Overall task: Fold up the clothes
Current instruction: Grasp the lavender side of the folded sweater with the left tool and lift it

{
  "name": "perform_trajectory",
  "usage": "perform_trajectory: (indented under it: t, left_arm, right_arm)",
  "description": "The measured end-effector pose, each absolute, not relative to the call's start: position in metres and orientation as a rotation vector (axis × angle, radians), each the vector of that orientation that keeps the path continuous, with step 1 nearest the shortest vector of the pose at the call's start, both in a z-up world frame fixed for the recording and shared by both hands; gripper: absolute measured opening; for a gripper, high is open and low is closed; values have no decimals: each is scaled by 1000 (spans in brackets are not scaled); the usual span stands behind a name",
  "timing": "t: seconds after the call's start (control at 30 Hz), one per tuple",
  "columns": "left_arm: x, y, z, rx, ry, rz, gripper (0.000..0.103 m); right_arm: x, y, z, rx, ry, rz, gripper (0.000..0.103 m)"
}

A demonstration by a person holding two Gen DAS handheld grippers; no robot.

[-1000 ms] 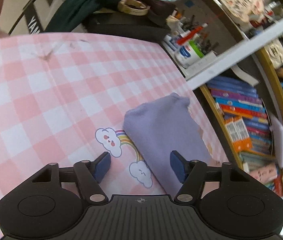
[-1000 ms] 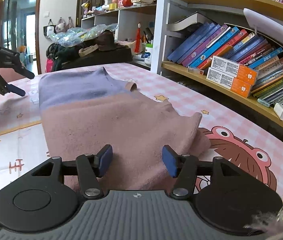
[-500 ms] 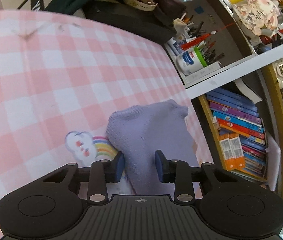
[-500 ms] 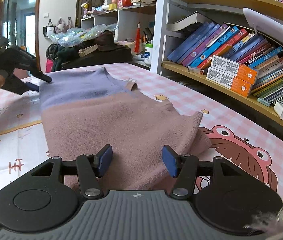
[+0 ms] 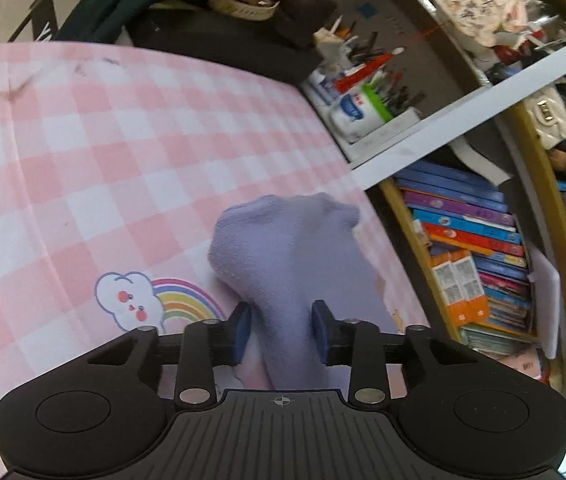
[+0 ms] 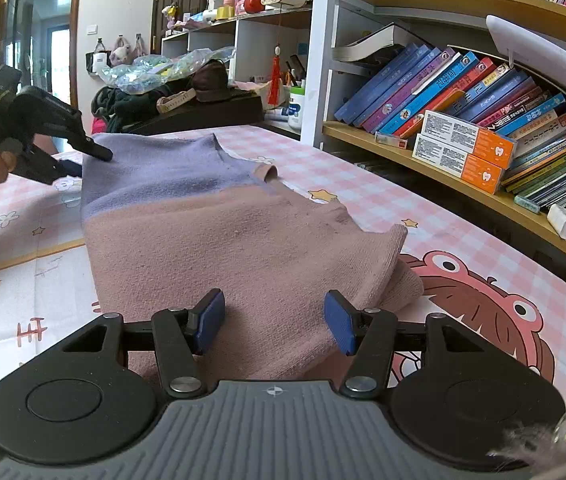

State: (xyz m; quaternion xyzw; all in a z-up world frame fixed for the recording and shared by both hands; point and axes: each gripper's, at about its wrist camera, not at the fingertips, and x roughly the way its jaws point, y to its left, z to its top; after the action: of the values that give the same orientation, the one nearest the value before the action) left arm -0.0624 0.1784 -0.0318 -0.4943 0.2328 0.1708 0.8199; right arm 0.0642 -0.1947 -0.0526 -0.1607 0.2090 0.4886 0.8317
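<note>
A knitted sweater, lilac at one end and dusty pink at the other, lies folded on the pink checked table cover (image 6: pixel 363 184). In the left wrist view my left gripper (image 5: pixel 281 330) is shut on the lilac corner (image 5: pixel 283 248), which is bunched and lifted between the blue pads. In the right wrist view the sweater (image 6: pixel 235 240) lies flat, and the left gripper (image 6: pixel 83 156) shows at its far left corner. My right gripper (image 6: pixel 275 322) is open, its jaws over the near pink edge without pinching it.
A bookshelf with several books (image 6: pixel 463 96) runs along the table's right side. A pen holder and a white bottle (image 5: pixel 357 110) stand on a low shelf past the far edge. Dark bags and clothes (image 5: pixel 203 12) are piled behind the table.
My left gripper moved onto the lilac corner, closed on it and has lifted it so it bunches up. The right gripper has not moved.
</note>
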Motion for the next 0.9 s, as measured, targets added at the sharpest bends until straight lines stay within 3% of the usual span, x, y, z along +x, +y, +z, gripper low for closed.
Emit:
perform_trajectory:
  t: [0.27, 0.4, 0.5, 0.6, 0.77, 0.9]
  left_arm:
    - [-54, 185, -41, -1091, 427, 369, 48]
    - [-52, 182, -42, -1078, 407, 381, 44]
    - [-50, 170, -27, -972, 396, 331, 16]
    - [-51, 150, -4, -788, 355, 237, 17]
    - [-48, 170, -17, -882, 413, 254, 17]
    - [-46, 179, -33, -940, 437, 269, 23]
  right_arm:
    - [64, -194, -53, -343, 445, 1037, 55]
    - [63, -193, -53, -345, 442, 1036, 55]
    - [62, -193, -53, -346, 442, 1035, 55]
    - [62, -193, -53, -346, 442, 1034, 55]
    - [61, -193, -53, -345, 443, 1036, 55]
    - [62, -194, -53, -344, 446, 1039, 56]
